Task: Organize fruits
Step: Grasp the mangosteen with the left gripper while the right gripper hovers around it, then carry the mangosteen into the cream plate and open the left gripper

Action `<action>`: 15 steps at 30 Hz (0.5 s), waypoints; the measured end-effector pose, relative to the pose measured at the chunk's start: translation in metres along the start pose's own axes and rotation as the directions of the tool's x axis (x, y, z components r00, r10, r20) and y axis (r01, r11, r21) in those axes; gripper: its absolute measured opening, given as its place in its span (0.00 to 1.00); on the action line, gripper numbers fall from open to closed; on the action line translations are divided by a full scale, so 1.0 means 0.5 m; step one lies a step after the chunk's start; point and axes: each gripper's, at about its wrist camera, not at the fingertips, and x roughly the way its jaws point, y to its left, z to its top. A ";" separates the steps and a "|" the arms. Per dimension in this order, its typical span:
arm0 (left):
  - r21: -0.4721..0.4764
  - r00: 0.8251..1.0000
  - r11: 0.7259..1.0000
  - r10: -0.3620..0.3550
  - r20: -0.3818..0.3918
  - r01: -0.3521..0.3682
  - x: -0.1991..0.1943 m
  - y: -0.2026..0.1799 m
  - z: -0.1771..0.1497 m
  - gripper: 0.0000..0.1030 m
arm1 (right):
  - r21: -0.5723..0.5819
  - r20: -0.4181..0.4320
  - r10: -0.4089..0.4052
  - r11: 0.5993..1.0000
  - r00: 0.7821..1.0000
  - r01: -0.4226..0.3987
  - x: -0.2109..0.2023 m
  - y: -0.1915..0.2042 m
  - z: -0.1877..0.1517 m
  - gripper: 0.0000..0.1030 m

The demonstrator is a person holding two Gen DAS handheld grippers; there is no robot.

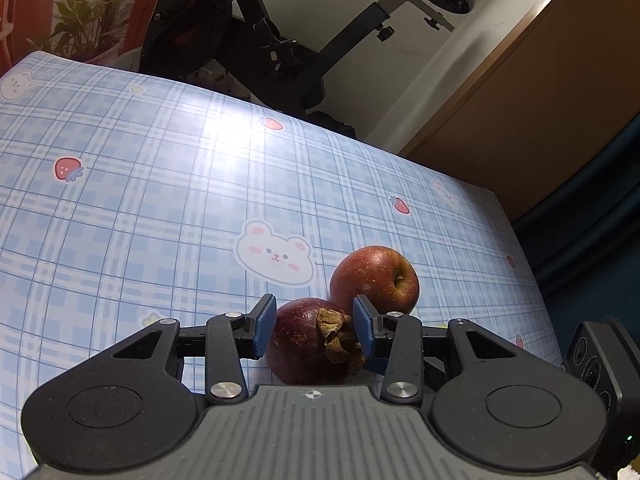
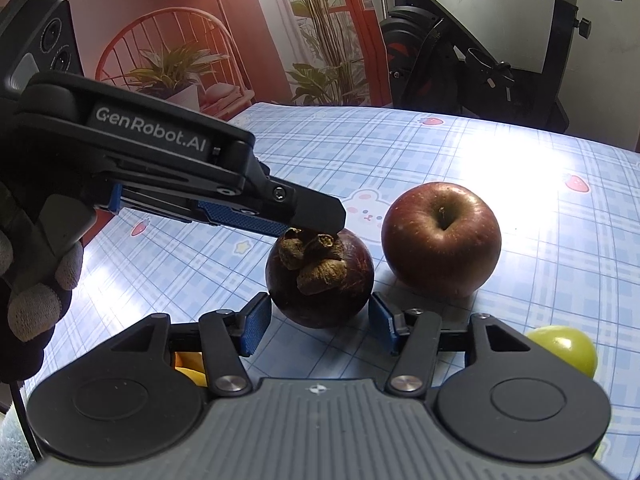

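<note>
A: A table under a glossy blue plaid cloth point(image 2: 460, 148) printed with bears and strawberries, an exercise bike point(image 2: 480, 52) and potted plants behind it.

B: And the tools?

A: The left gripper point(image 1: 316, 326) is clenched on the dark purple round mangosteen with its dry brown calyx point(image 1: 310, 342): both blue pads press its flanks, and the fruit sits on the cloth. The right gripper point(image 2: 318, 322) is released, its pads flanking the same mangosteen point(image 2: 320, 280) low down with a gap on either side.

B: How will it handle?

A: I'd judge the rind hard and stiff, fairly light, smooth enough to roll. Best taken across the widest part, clear of the brittle calyx, which could crumble.

B: Around it?

A: A shiny red apple point(image 2: 440, 238) stands just beside it, nearly touching. Further out, a small green round fruit point(image 2: 568, 348) by the right gripper's body, and something yellow point(image 2: 190, 366) half hidden under it.
</note>
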 end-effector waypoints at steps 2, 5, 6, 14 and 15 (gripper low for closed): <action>0.000 1.000 1.000 0.000 0.000 0.000 -0.003 -0.002 -0.001 0.42 | -0.001 0.004 0.001 1.000 1.000 -0.001 -0.005 0.002 -0.004 0.55; -0.006 1.000 1.000 -0.005 0.005 0.005 -0.013 -0.005 -0.005 0.42 | -0.004 0.013 0.003 1.000 1.000 -0.003 -0.016 0.007 -0.005 0.55; -0.009 1.000 1.000 -0.007 0.006 0.007 -0.017 -0.007 -0.006 0.42 | -0.005 0.015 0.005 1.000 1.000 -0.005 -0.022 0.007 -0.006 0.55; 0.019 1.000 1.000 -0.016 0.023 0.015 -0.064 -0.041 -0.034 0.42 | -0.028 0.030 0.000 1.000 1.000 0.001 -0.077 0.034 -0.015 0.55; 0.024 1.000 1.000 -0.016 0.025 0.015 -0.071 -0.047 -0.040 0.42 | -0.032 0.031 0.001 0.999 1.000 0.000 -0.084 0.039 -0.017 0.55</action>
